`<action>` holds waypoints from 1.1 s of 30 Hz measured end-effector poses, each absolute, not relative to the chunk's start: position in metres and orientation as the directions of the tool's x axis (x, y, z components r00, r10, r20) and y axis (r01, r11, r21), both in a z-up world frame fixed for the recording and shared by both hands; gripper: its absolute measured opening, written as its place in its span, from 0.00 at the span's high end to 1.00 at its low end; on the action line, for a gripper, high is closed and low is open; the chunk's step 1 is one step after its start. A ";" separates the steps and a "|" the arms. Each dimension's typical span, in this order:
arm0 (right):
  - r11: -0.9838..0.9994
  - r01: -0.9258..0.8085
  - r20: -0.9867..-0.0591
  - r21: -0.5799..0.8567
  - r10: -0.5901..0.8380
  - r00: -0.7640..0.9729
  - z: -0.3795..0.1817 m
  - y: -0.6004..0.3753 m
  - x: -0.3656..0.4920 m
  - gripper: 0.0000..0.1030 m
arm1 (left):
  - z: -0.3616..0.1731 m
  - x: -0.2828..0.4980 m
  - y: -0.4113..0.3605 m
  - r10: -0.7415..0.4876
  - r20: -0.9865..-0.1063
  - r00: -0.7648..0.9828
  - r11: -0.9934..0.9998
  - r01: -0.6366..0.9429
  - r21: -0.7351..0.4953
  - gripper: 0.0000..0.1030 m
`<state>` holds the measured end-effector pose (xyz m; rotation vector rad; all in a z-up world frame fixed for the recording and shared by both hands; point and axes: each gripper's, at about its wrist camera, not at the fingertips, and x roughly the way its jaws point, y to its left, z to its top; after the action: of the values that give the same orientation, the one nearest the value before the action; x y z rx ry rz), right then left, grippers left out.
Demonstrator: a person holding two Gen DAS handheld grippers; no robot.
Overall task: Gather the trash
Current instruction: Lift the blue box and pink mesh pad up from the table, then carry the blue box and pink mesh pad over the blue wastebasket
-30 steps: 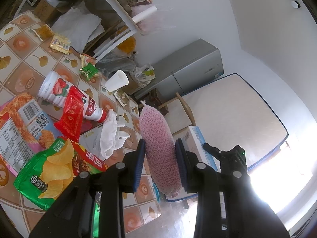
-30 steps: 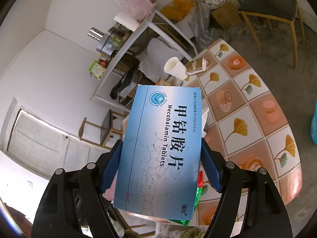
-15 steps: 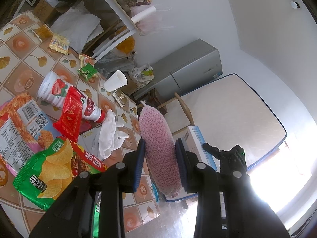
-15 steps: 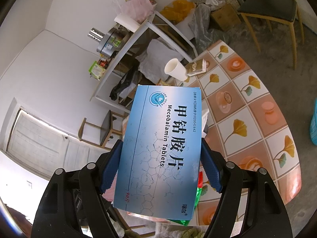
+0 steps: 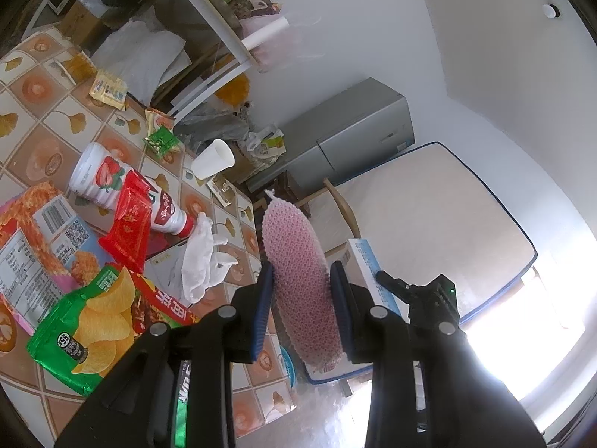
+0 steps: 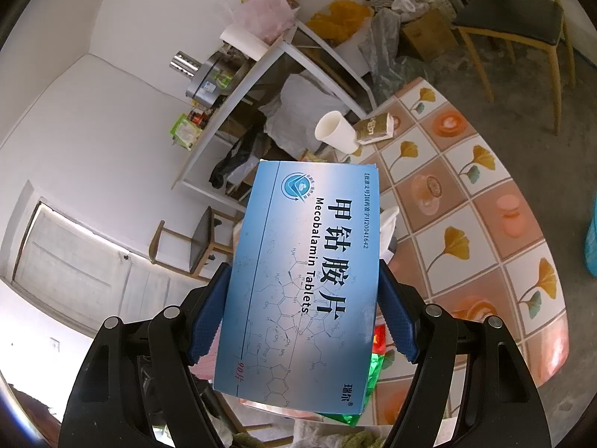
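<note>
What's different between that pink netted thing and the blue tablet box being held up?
The pink foam fruit net is rounded, soft-looking and meshed; the blue cardboard tablet box is flat, stiff and printed. The net sits in the left hand-held gripper with its jaws close together; the box spreads the right hand-held gripper wide. Both are held clear of the tiled table.

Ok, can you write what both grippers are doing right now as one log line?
left gripper: shut on pink foam net | right gripper: shut on blue pill box | table: wrappers left

I'm seeing pink foam netting (image 5: 298,280) — rough, matt; a smooth, faintly glossy cardboard tablet box (image 6: 302,280); glossy crisp bag (image 5: 86,332) — slick tablecloth (image 6: 466,201).
</note>
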<state>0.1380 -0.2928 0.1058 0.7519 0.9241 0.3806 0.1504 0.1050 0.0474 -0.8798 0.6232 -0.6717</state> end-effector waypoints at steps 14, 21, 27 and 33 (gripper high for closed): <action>0.664 0.020 -0.534 0.748 0.584 0.611 0.108 -0.318 0.112 0.32 | 0.067 0.150 0.092 -0.751 -0.195 0.631 0.478 0.316 -0.819 0.71; 0.638 0.037 -0.498 0.770 0.563 0.659 0.106 -0.352 0.085 0.32 | 0.077 0.153 0.067 -0.765 -0.207 0.609 0.483 0.332 -0.810 0.71; 0.604 0.064 -0.468 0.794 0.541 0.699 0.096 -0.389 0.059 0.32 | 0.086 0.160 0.029 -0.783 -0.233 0.577 0.494 0.349 -0.796 0.71; 0.569 0.114 -0.442 0.814 0.481 0.757 0.081 -0.441 0.024 0.32 | 0.095 0.170 -0.032 -0.814 -0.280 0.509 0.506 0.385 -0.772 0.71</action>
<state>0.0242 -0.4409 0.0812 0.9587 0.7025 0.2372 0.1699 -0.0319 0.0952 -0.7038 0.6991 -0.7988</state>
